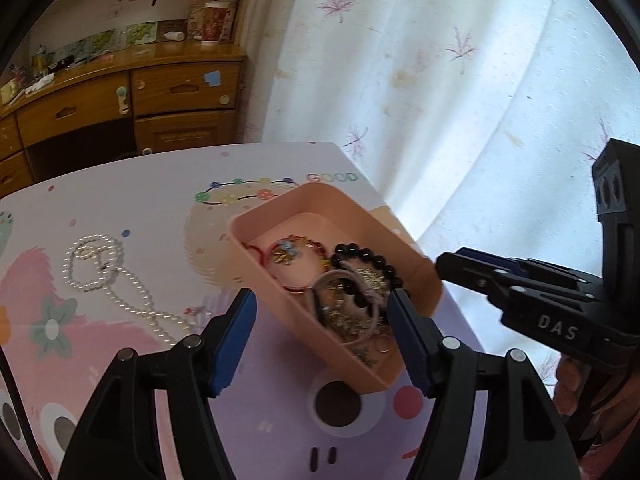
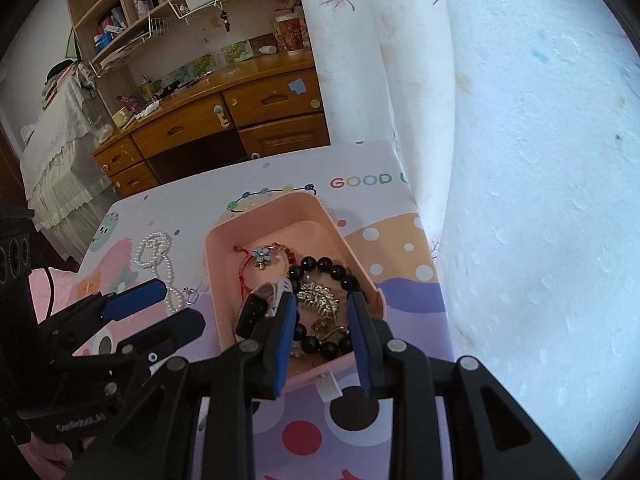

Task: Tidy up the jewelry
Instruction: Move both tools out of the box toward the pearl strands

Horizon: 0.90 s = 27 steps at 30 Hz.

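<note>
Cartoon-printed table (image 1: 132, 208) carries the pink tray (image 1: 424, 268) of jewelry; the pearl necklace (image 1: 100, 272) lies left of the tray. Left hand-held gripper (image 1: 322, 336) gapes empty; right hand-held gripper (image 2: 322, 320) stands narrow, empty. Recommended: grip bunched pearls, lift clear over the tray rim.

Cartoon-printed table (image 1: 120, 208) with pink tray (image 1: 400, 236) and pearl necklace (image 1: 120, 280) directly on it

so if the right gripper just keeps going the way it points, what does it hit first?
Most likely the jewelry in the pink tray: the right gripper points down into it, with the gold leaf brooch and black bead bracelet between its open fingers. Depth is unclear.
</note>
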### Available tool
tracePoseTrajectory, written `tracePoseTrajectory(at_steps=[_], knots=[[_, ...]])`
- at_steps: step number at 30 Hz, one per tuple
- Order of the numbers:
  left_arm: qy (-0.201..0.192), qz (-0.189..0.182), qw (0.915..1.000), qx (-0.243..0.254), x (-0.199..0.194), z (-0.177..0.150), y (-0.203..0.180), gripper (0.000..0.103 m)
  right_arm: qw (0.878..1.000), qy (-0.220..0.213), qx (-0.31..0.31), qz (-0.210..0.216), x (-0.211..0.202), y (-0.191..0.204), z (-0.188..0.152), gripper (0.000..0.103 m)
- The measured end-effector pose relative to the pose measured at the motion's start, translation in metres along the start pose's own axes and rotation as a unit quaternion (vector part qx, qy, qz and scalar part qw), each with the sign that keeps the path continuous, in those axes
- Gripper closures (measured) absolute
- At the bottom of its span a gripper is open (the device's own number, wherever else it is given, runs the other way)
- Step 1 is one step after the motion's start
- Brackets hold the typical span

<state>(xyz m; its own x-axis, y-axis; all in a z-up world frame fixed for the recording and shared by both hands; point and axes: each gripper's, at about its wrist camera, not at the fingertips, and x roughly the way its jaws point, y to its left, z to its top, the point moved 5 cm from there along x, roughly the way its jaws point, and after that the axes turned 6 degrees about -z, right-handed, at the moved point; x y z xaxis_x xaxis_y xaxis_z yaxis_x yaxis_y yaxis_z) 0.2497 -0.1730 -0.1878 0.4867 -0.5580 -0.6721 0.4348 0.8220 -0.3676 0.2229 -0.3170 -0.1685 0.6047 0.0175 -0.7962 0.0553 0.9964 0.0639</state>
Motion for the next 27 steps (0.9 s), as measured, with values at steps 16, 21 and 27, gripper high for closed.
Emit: tracePoseTrajectory(at_steps=[16,21,27], knots=[[0.039,0.126,0.9913,0.000,-0.021,-0.011,0.118,0.028,0.996,-0.002,-0.049,0.077,0.020,0.094,0.005,0.074],[0.056,0.166,0.9822,0.067,-0.024,-0.008,0.159,0.028,0.991,-0.001,-0.103,0.088,0.041,0.137,0.002,0.067],[0.061,0.175,0.9687,0.164,-0.017,0.008,0.188,0.029,0.978,0.001,-0.200,0.058,0.068,0.178,-0.006,0.067]])
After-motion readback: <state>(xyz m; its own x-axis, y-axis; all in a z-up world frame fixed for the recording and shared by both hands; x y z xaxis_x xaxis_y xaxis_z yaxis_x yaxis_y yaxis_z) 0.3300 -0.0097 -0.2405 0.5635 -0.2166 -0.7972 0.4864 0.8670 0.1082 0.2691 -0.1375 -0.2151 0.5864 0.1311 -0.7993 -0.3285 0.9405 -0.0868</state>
